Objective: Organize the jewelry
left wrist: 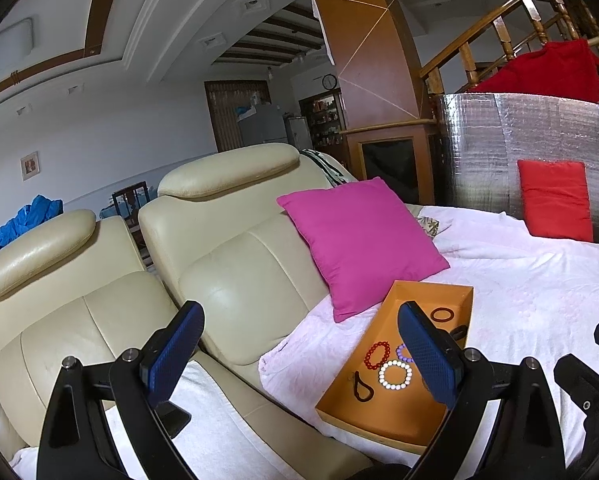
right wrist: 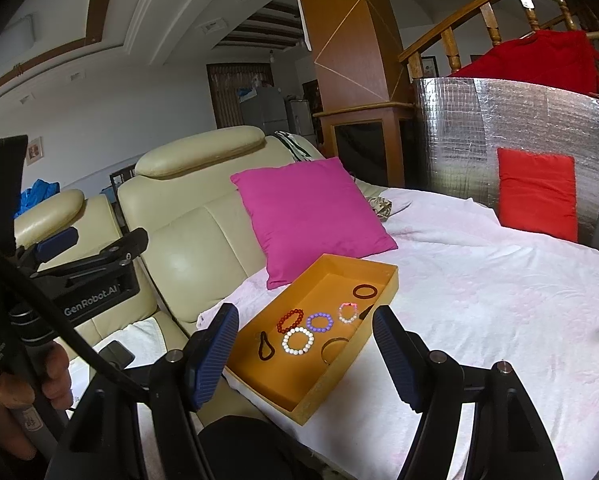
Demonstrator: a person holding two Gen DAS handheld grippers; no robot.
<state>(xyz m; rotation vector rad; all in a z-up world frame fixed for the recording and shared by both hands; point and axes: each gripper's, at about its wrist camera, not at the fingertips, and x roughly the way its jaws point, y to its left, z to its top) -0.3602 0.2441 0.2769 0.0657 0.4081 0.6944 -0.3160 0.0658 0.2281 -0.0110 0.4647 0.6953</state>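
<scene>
An orange tray (right wrist: 387, 280) lies on a white blanket and also shows in the left wrist view (left wrist: 461, 294). In it lie a red bead bracelet (right wrist: 290, 319), a white bead bracelet (right wrist: 297, 340), a purple bead bracelet (right wrist: 319, 322), a pink-white bracelet (right wrist: 347, 312), a dark bangle (right wrist: 365, 291), a gold bangle (right wrist: 333, 349) and a black hair tie (right wrist: 265, 345). My right gripper (right wrist: 303, 354) is open and empty, hovering over the tray's near end. My left gripper (left wrist: 299, 354) is open and empty, left of the tray above the sofa; it also shows in the right wrist view (right wrist: 71, 244).
A magenta pillow (right wrist: 313, 212) leans on the cream leather sofa (right wrist: 187, 240) behind the tray. A red pillow (right wrist: 537, 194) stands against a silver foil panel (right wrist: 479, 132) at the back right. The white blanket (right wrist: 499, 300) spreads to the right.
</scene>
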